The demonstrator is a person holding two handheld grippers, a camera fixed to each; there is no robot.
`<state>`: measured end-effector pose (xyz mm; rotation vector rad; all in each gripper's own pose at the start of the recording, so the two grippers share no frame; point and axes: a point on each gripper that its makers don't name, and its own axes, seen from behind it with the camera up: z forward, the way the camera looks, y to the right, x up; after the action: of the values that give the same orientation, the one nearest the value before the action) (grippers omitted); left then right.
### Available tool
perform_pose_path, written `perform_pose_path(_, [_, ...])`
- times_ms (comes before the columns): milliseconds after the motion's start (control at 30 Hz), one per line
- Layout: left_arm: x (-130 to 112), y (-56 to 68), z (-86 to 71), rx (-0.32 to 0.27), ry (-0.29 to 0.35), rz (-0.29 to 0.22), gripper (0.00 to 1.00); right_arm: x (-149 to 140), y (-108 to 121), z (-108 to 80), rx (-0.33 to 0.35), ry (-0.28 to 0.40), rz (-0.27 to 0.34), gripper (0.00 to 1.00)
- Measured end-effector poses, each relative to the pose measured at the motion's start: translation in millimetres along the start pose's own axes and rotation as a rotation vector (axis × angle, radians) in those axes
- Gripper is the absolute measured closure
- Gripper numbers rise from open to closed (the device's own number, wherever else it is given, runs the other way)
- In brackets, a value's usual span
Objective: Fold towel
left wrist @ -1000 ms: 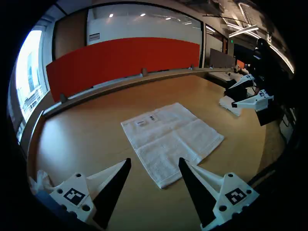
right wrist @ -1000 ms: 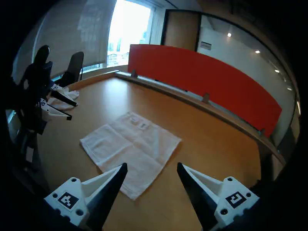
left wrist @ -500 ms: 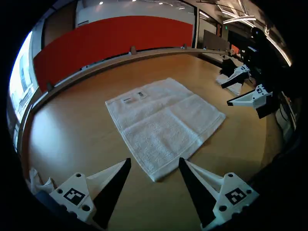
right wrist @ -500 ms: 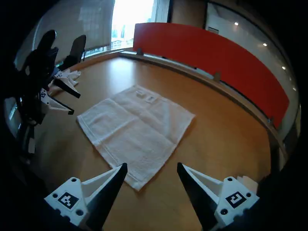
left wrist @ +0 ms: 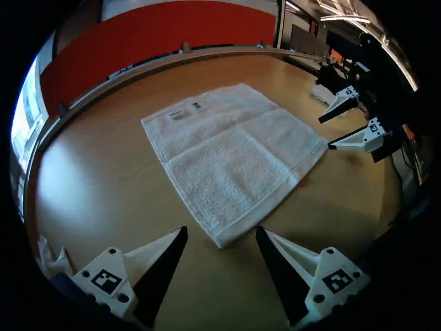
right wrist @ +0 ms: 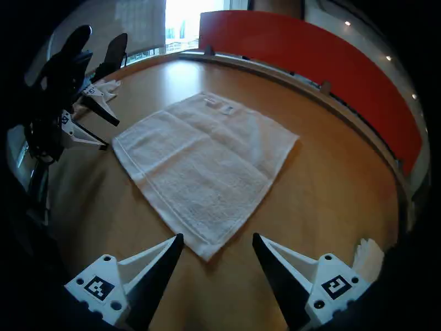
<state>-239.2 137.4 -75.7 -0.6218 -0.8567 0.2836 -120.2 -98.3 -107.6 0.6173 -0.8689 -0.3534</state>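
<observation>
Left gripper (left wrist: 221, 229) nearer towel (left wrist: 231, 160), fingers (left wrist: 165, 259) spread.

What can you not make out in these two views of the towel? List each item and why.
- Tags on the towel, left gripper view: too small to read.
- White crumpled thing, right gripper view: cut off at the edge of view.
- Towel's underside, both views: hidden by the towel itself.

White terry towel (left wrist: 231, 160) with a plain woven band along its hem, on a honey-brown bench (left wrist: 99, 182). The partition (left wrist: 149, 38) is solid red. Left tongs (left wrist: 221, 229) and right tongs (right wrist: 218, 236) are white with black inner faces and carry black-and-white square markers (left wrist: 106, 280).
</observation>
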Motion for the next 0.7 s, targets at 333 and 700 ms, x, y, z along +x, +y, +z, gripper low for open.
perform_pose_path(333, [-8, 3.3, 7.0, -0.016, -0.043, 0.001, 0.09, -7, -5, 3.7, 0.034, -0.032, -0.005, 0.24])
perform_pose_path(700, [-12, 10.0, 10.5, -0.031, -0.059, 0.039, 0.09, -14, -10, 5.7, 0.060, -0.061, -0.020, 0.34])
